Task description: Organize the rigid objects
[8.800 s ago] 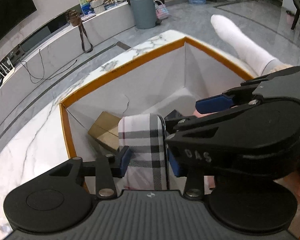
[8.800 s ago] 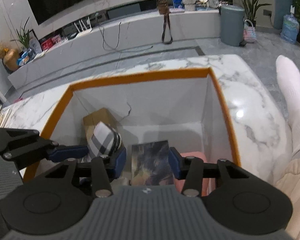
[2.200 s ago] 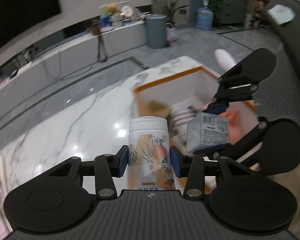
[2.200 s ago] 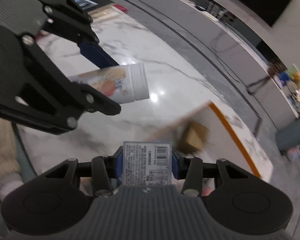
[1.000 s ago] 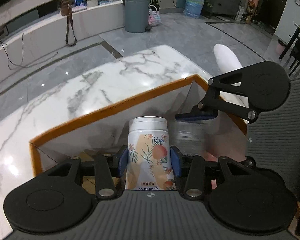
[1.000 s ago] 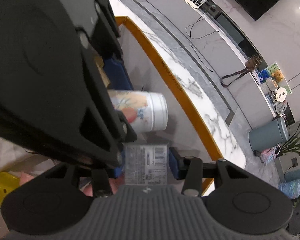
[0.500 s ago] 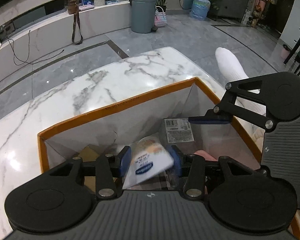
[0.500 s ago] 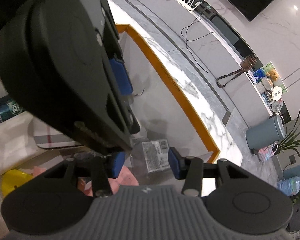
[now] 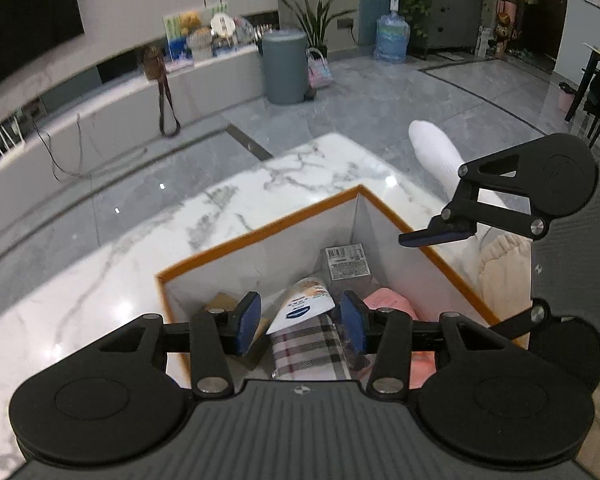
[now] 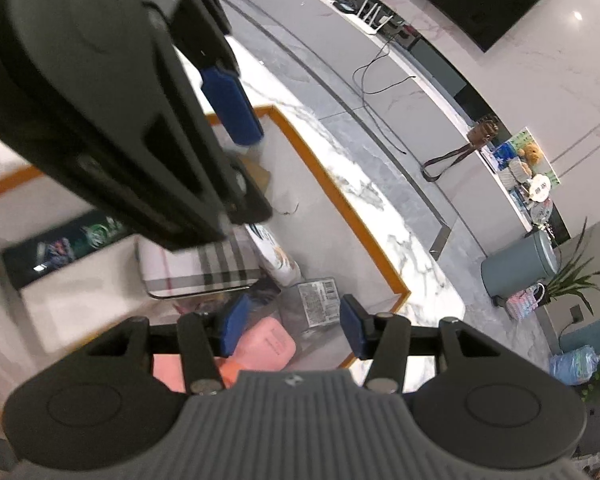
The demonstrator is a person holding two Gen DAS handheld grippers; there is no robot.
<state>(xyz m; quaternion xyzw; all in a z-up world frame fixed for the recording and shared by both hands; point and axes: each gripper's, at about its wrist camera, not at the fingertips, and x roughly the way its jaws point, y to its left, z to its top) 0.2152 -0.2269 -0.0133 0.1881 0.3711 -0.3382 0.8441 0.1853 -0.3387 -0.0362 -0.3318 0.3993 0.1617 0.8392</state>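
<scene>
Bottle [image 9: 305, 307] dropped into box [image 9: 260, 236] | claws opening, empty | label perhaps barcode [image 9: 345, 251]

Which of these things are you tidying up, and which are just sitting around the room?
Being tidied:
orange-rimmed box
white peach-print bottle
clear barcode-label box
plaid case
pink case
left gripper and right gripper, both open, empty

Just sitting around:
grey bin
water jug
potted plant
brown bag

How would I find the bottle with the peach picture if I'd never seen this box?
Look inside the orange-rimmed box on the marble table. The bottle lies tipped over on the plaid case, beside the barcode-labelled box. It's the only round, white thing there.
</scene>
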